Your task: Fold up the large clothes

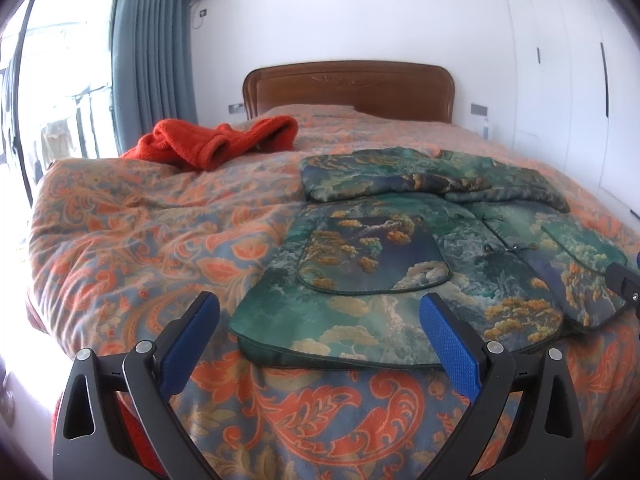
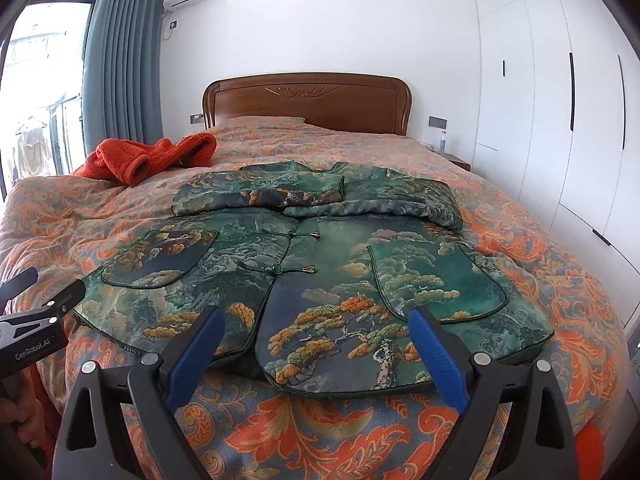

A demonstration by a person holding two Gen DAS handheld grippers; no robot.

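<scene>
A green jacket with a pine-tree print point(image 1: 400, 264) point(image 2: 320, 280) lies flat on the bed, front up, both sleeves folded across its upper part. Its hem faces me. My left gripper point(image 1: 318, 312) is open and empty, hovering just before the jacket's left hem corner. My right gripper point(image 2: 316, 328) is open and empty, hovering over the hem at the jacket's right front panel. The left gripper also shows at the left edge of the right wrist view point(image 2: 36, 308); the right gripper's tip shows at the right edge of the left wrist view point(image 1: 624, 284).
The bed carries an orange paisley quilt point(image 1: 140, 240) point(image 2: 560, 260). A red fleece garment point(image 1: 216, 140) point(image 2: 148, 156) lies crumpled at the far left. A wooden headboard point(image 2: 306, 100) stands behind; white wardrobes point(image 2: 560, 100) at the right, curtain and window at the left.
</scene>
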